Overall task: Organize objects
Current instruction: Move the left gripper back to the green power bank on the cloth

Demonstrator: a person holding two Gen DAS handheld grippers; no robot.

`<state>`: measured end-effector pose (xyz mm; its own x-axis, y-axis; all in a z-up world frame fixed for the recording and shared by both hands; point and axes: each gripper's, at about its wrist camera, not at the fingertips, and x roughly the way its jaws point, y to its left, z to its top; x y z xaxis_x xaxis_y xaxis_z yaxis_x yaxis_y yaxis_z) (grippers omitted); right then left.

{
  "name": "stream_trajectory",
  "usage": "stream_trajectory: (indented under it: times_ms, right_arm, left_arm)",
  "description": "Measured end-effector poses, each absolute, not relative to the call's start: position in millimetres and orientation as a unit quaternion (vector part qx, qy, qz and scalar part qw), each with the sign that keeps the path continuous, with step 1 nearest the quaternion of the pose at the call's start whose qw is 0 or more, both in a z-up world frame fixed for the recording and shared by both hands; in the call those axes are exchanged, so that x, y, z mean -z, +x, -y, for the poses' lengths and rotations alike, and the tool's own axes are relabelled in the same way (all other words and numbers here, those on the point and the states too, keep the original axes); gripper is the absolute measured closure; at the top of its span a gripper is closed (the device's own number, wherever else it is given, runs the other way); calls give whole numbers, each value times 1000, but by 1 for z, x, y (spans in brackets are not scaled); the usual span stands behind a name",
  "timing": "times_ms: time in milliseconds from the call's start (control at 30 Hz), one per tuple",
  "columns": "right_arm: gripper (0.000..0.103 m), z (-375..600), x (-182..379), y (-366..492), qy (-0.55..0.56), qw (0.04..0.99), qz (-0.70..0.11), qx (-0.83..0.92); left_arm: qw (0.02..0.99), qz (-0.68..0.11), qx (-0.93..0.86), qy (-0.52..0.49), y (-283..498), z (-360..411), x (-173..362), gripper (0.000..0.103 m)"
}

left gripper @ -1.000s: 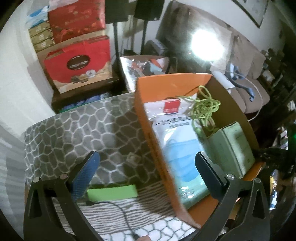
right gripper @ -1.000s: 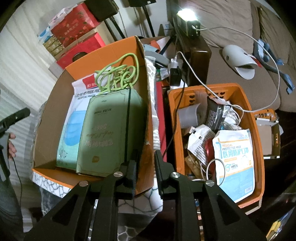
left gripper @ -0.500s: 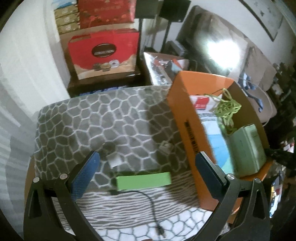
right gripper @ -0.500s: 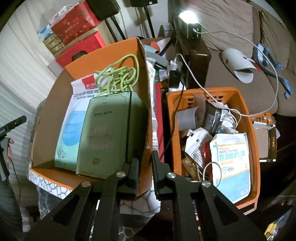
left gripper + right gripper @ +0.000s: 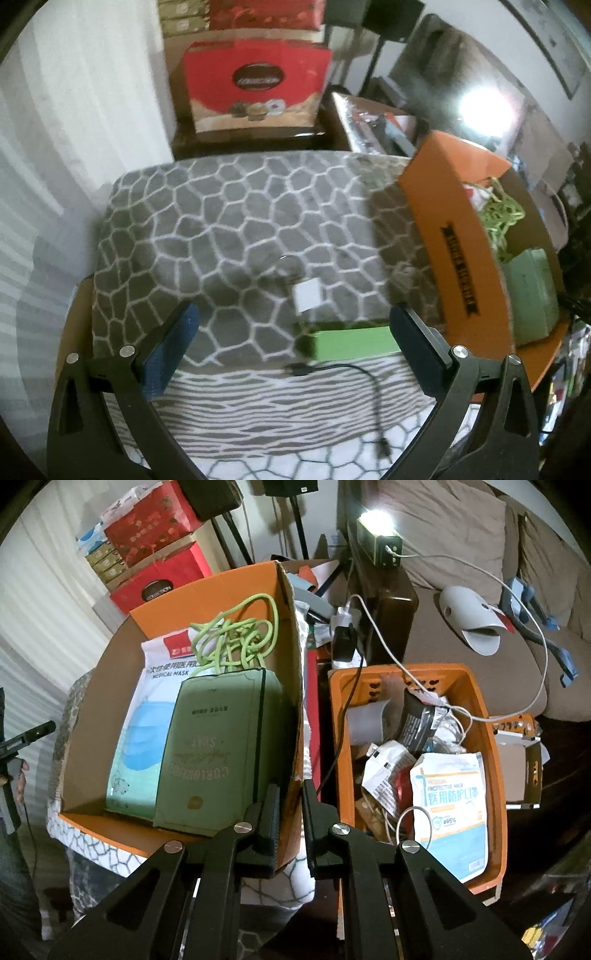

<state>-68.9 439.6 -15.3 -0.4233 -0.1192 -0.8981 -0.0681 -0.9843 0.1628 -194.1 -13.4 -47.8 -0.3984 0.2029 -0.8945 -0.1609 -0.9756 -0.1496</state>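
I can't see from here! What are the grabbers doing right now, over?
Left gripper open above green power bank. Right gripper shut on cardboard box wall. Black cable beside power bank.

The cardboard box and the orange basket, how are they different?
The cardboard box holds a few things laid flat: a mask pack, a green book and a green cord. The basket is crammed with a jumble of packets. The box has plain solid walls; the basket's far wall has cut-out holes. Both are orange and open-topped.
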Motion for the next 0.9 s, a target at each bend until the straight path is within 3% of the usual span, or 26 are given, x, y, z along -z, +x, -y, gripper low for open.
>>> stream_trajectory:
  times_ms: [333, 733, 767, 833, 900]
  right_arm:
    - [93, -437, 18, -72, 544, 10, 83, 835]
    - [92, -435, 19, -73, 545, 8, 80, 834]
    - [92, -435, 19, -73, 545, 8, 81, 834]
    - [92, -435, 19, -73, 545, 8, 80, 834]
    - [92, -435, 20, -73, 545, 7, 80, 834]
  left_arm:
    - [99, 41, -816, -567, -211, 20, 89, 1]
    - [92, 22, -806, -584, -228, -8, 110, 49]
    - [91, 20, -806, -585, -228, -8, 110, 56]
    - [91, 16, -806, -585, -227, -10, 112, 61]
    - [95, 15, -807, -583, -225, -11, 111, 75]
